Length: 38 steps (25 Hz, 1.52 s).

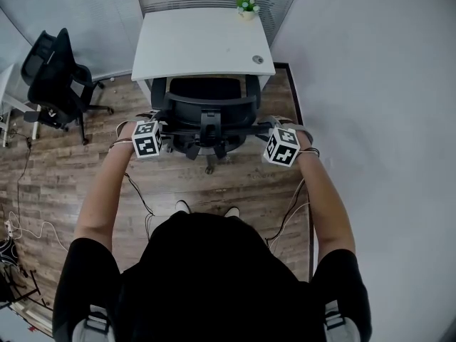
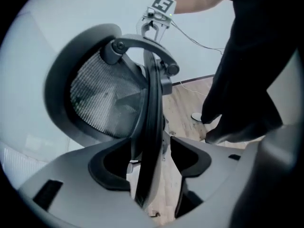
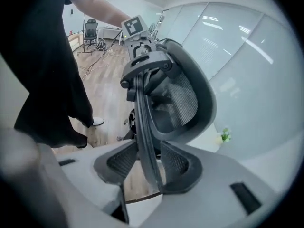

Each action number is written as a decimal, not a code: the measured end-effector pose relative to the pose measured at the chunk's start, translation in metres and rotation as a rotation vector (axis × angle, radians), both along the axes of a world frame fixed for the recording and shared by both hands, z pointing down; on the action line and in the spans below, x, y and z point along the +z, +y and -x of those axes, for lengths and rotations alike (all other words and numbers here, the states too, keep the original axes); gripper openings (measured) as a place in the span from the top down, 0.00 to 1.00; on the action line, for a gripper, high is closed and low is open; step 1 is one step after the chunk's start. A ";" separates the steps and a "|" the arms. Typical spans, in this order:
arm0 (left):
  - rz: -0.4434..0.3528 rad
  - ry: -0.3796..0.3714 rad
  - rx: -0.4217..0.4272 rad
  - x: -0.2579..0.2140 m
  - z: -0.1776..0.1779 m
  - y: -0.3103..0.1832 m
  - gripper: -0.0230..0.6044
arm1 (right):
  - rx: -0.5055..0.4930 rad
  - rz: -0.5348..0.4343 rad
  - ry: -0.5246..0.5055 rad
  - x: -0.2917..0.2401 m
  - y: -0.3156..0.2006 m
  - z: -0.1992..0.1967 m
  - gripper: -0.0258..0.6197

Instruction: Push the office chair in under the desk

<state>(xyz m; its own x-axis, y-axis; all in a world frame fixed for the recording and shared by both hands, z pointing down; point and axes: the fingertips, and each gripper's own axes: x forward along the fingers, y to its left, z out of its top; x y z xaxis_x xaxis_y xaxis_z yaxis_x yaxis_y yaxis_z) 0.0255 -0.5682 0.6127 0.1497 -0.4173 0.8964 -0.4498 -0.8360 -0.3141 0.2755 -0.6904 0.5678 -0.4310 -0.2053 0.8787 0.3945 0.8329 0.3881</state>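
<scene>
The black mesh office chair (image 1: 206, 109) stands with its seat under the white desk (image 1: 199, 45) and its backrest towards me. My left gripper (image 1: 158, 120) is at the backrest's left end and my right gripper (image 1: 274, 123) at its right end. In the left gripper view the jaws of the left gripper (image 2: 151, 158) stand wide, with the backrest rim (image 2: 153, 108) between them and a gap on each side. In the right gripper view the right gripper (image 3: 145, 163) has the rim (image 3: 142, 122) running between its pads, close to them but not pinched.
A small potted plant (image 1: 247, 6) sits on the desk's far edge. A second black chair (image 1: 53, 77) stands at the left by a glass partition. A plain wall (image 1: 377, 84) runs close on the right. Cables (image 1: 28, 226) trail over the wood floor.
</scene>
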 end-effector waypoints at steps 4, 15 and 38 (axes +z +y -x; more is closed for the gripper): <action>-0.173 0.166 -0.139 -0.039 -0.011 -0.001 0.56 | 0.090 0.033 -0.213 -0.032 0.009 0.014 0.74; -0.576 0.726 -0.347 -0.157 -0.093 0.020 0.61 | 0.217 0.387 -0.883 -0.134 0.087 0.042 0.74; -0.764 0.957 -0.446 -0.204 -0.143 0.050 0.97 | 0.266 0.438 -1.141 -0.180 0.143 0.037 0.96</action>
